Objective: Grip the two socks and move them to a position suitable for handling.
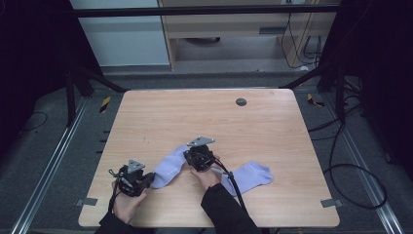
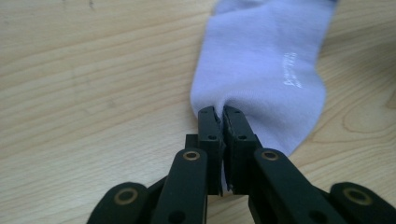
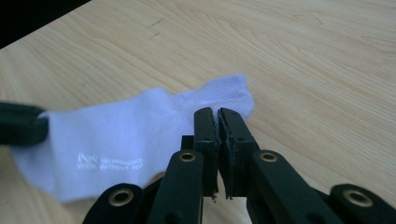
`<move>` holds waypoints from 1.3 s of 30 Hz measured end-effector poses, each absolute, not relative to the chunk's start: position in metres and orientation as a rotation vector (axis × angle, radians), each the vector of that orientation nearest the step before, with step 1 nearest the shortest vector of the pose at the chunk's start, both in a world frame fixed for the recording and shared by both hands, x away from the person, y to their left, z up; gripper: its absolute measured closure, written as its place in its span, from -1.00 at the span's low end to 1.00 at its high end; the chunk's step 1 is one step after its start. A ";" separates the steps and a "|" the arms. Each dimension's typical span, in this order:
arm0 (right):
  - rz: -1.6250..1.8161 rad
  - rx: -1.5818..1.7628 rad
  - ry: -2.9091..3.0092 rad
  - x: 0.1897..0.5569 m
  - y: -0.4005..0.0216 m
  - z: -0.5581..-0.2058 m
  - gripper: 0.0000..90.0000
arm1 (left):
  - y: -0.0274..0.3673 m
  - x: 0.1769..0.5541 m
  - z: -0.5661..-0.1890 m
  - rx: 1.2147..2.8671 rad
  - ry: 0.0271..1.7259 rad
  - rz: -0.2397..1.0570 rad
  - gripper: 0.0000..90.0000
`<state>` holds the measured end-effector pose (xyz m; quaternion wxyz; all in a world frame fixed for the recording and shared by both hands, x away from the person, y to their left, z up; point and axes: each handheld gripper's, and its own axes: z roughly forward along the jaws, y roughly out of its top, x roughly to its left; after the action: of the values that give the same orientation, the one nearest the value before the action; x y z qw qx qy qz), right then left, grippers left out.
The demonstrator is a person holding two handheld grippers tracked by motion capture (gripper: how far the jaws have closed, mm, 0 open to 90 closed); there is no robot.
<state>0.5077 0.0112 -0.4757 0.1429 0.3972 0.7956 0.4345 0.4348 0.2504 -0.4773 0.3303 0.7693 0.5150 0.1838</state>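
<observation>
My left gripper (image 2: 221, 116) has its fingers (image 2: 209, 128) clamped on one end of the pale lilac knitted sock (image 2: 261, 60); cloth bunches right at the tips. My right gripper (image 3: 218, 116) has its fingers (image 3: 205, 128) pinched on the opposite end of the same sock, near its ribbed edge. The sock lies flat on the light wood surface (image 1: 195, 117), stretched between my two sets of fingers. A second lilac sock (image 1: 251, 175) rests just to the right of my right hand, apart from the first.

Judgement: both ends gripped, lift or stretch pending. To do it well: raise both ends together, keep even tension, avoid dragging the middle across the surface, watch that the thin pinch of fabric does not slip out.

Hard to make out: how deep the cloth sits between the pads; whether one layer or both is caught; small white print on the sock unreadable; second sock partly covered by my right hand and cable
</observation>
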 end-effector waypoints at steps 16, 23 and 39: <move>1.275 1.167 2.352 0.456 0.011 -0.492 0.90 | 0.263 0.445 -0.476 2.042 1.349 0.584 0.89; 1.238 1.177 2.369 0.449 0.010 -0.498 0.76 | 0.267 0.446 -0.478 2.016 1.366 0.621 0.55; 1.324 1.150 2.215 0.464 -0.043 -0.447 0.31 | 0.267 0.437 -0.456 1.876 1.329 0.616 0.29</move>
<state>0.4640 -0.0430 -0.4469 0.1576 0.4021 0.7742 0.4627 0.4374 0.2674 -0.4562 0.3714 0.7319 0.5184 0.2402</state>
